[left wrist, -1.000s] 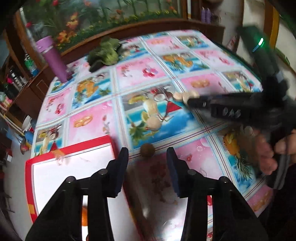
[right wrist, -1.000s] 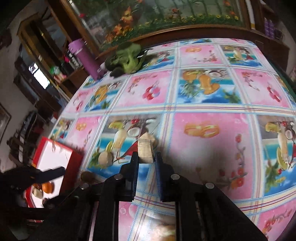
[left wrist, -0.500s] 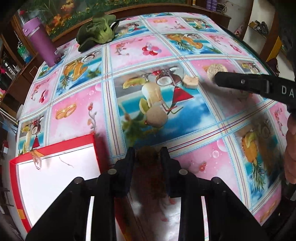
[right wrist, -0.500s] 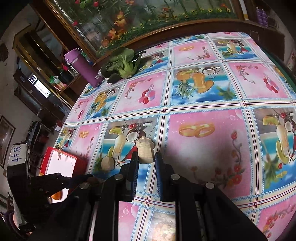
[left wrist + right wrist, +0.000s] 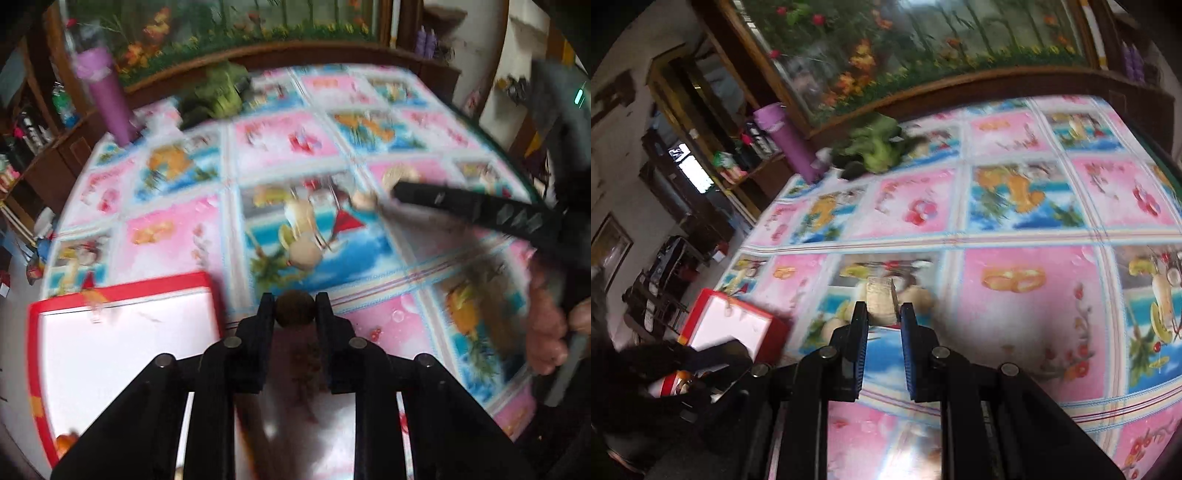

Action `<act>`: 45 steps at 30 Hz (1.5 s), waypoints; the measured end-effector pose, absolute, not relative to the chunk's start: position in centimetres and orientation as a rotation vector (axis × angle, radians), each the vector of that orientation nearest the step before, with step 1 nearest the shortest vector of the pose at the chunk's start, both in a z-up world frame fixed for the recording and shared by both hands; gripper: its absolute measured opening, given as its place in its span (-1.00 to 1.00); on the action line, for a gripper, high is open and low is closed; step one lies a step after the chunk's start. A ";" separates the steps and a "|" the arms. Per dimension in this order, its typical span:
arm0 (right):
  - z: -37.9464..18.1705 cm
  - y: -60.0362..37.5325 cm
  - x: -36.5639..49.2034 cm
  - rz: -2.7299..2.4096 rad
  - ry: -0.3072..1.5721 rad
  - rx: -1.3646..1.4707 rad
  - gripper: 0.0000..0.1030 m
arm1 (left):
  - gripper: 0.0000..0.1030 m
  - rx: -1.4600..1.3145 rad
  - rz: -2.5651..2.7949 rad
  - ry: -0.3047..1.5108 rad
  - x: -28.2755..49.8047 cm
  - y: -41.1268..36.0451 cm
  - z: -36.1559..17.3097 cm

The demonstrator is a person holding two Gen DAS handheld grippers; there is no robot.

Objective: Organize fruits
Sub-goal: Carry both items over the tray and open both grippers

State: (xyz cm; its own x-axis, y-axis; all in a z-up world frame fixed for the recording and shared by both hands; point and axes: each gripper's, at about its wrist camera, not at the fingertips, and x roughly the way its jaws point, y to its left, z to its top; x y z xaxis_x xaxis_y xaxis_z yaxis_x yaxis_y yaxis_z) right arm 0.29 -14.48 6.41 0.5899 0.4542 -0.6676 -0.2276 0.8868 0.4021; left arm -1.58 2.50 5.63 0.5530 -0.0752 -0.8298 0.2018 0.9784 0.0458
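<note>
Left wrist view: left tool (image 5: 294, 308), jaws just closing, pinches a small brown fruit (image 5: 294, 313) at its tips (shallow hold); it could roll out before the red tray (image 5: 122, 291) beside it.

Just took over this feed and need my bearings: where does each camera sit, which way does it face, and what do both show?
Left wrist: on the left gripper, looking down across the tablecloth; its jaws, just closed, pinch a small brown fruit; a hand at right.
Right wrist: on the right gripper, facing the same table; jaws clamp a pale piece.
Shared: red tray, purple bottle, green vegetable.
</note>
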 end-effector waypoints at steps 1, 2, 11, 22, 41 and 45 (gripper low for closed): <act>6.7 -13.7 -0.3 0.437 0.837 0.293 -0.70 | -0.54 0.132 -0.154 0.940 -2.4 3.1 6.8; 6.9 -12.9 -0.8 0.459 0.830 0.299 -0.70 | -0.54 0.120 -0.141 0.906 -3.3 3.8 7.9; 9.6 -1.4 -6.6 0.670 0.832 0.180 -0.70 | -0.54 0.003 0.055 0.733 -10.3 13.6 12.9; 5.9 7.7 -4.5 0.654 0.970 0.061 -0.70 | -0.54 -0.093 0.166 0.848 -10.3 21.7 7.0; 3.2 12.7 -1.9 0.615 1.140 -0.023 -0.66 | -0.53 -0.093 0.210 1.000 -6.3 26.4 3.4; 3.5 12.9 -2.1 0.614 1.158 -0.057 -0.27 | -0.53 -0.096 0.233 1.037 -6.1 26.8 2.4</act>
State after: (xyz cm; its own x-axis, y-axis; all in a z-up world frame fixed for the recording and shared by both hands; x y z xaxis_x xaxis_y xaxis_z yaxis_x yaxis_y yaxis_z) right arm -2.15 12.92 3.50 0.2569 0.4239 -0.8685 -0.4809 0.8356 0.2655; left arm -6.15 26.76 2.41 0.4867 0.1457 -0.8613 -0.2363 0.9712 0.0308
